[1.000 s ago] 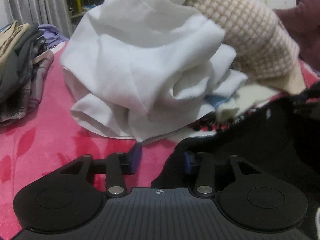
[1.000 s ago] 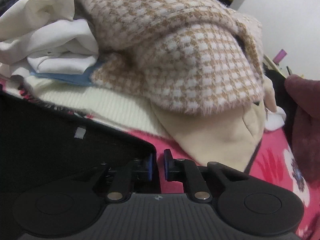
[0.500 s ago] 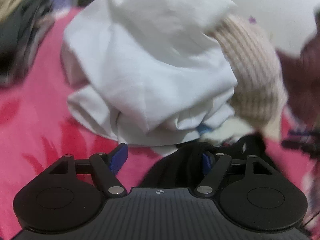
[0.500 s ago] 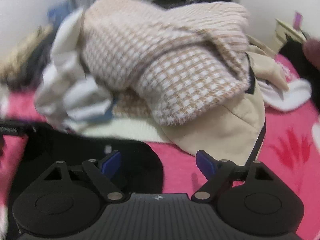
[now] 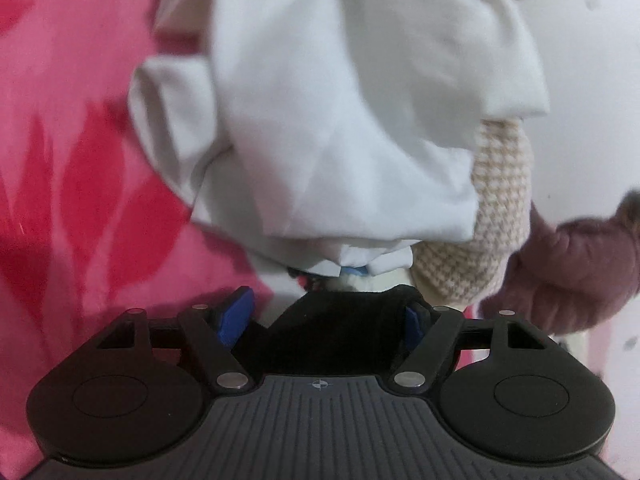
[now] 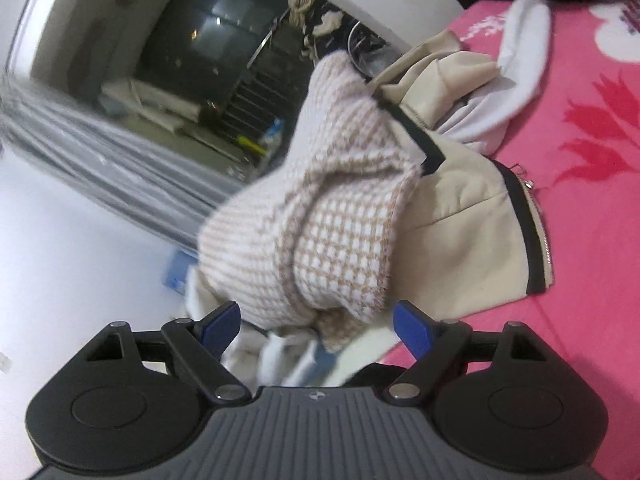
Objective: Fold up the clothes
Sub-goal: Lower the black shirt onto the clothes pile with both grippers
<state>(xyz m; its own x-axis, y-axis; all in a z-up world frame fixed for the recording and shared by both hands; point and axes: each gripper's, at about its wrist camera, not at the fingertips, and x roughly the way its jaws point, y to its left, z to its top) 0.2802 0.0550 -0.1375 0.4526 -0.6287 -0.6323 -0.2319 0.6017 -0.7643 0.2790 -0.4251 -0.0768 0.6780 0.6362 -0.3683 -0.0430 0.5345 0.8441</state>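
Between the wide-open left gripper (image 5: 326, 316) fingers lies black cloth (image 5: 336, 332); right gripper (image 6: 316, 326) gapes, empty.

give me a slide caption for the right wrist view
Open right gripper facing a checked knit garment atop the clothes pile.

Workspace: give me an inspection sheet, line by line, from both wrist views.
Surface: pink blanket with red and white flowers.
Job's things: black garment lying between the open left gripper's fingers; white cloth heaped over a checked knit; beige jacket with black trim beside it.
Clutter: maroon fleece at the pile's edge; white sock.
Grippers: left open; right gripper open, close to the knit, holding nothing.
Cables: nothing seen.
Surroundings: grey curtain, dark window, white wall.
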